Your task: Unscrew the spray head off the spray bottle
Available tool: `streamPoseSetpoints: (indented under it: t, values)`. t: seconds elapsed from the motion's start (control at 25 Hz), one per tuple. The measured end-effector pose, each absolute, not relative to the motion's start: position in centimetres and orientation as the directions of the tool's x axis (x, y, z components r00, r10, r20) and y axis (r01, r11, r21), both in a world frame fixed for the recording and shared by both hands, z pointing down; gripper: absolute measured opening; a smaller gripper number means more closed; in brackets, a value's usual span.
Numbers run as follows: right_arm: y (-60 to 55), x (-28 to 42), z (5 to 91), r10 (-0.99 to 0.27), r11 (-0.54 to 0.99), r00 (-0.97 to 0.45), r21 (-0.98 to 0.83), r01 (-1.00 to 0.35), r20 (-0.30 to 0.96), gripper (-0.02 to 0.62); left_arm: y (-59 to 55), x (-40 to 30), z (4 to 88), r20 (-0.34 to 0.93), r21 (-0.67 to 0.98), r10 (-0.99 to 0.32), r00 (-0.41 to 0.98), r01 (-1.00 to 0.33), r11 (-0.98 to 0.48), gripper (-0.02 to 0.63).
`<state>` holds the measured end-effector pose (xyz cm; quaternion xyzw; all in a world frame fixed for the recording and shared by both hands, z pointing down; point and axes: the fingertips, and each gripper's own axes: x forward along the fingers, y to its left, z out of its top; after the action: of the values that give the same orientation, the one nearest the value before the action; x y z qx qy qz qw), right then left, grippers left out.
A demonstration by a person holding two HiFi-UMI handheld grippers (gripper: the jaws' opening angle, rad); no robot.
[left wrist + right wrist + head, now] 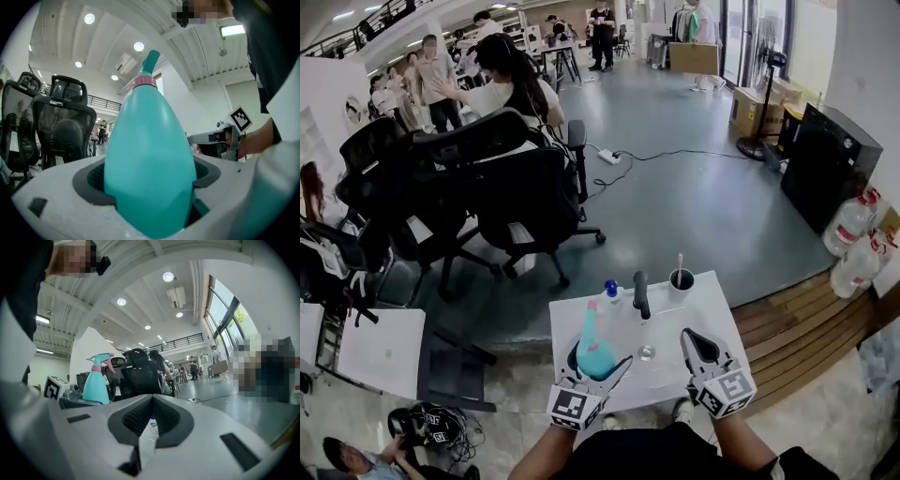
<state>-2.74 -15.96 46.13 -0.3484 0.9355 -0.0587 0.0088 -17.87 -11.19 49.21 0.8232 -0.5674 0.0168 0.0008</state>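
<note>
A teal spray bottle with a pink collar and a teal spray head stands upright over the near left of the small white table. My left gripper is shut on the bottle's wide lower body, and its grey pads press both sides. My right gripper hovers to the right of the bottle with its jaws shut and nothing between them. In the right gripper view the bottle shows at the left with a pink trigger, apart from my right gripper.
On the table's far side stand a small blue-capped bottle, a black handle-like object and a dark cup with a stick. A small clear piece lies mid-table. Black office chairs crowd behind, and people stand further back.
</note>
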Motion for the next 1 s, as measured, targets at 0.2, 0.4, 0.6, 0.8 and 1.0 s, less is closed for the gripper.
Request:
streamPoseSetpoints:
  t: [0.2, 0.4, 0.6, 0.8, 1.0]
  values:
    - [-17.4, -3.7, 45.0, -0.617, 0.783, -0.787, -0.091, -0.615, 0.006, 0.006, -12.0, -18.2, 48.7, 0.034, -0.063, -0.95, 0.309, -0.948, -0.311, 0.468]
    - [-18.7, -3.7, 44.6, -0.56, 0.825, -0.828, -0.082, -0.559, 0.009, 0.006, -13.2, -16.9, 49.2, 0.041, -0.091, -0.958, 0.285, -0.953, -0.288, 0.468]
    - [-19.6, -2.8, 44.6, -0.511, 0.856, -0.859, -0.068, -0.512, 0.027, 0.006, -14.5, -15.1, 49.4, 0.05, -0.077, -0.964, 0.262, -0.961, -0.265, 0.468]
    - [-19.7, -1.6, 44.2, -0.479, 0.875, -0.878, -0.077, -0.478, 0.011, 0.006, -15.3, -12.9, 49.6, 0.032, -0.064, -0.959, 0.28, -0.957, -0.282, 0.468]
    - [-19.2, -1.6, 43.2, -0.41, 0.907, -0.912, -0.104, -0.407, -0.008, 0.061, -15.6, -11.9, 49.0, 0.042, -0.048, -0.963, 0.265, -0.963, -0.266, 0.468]
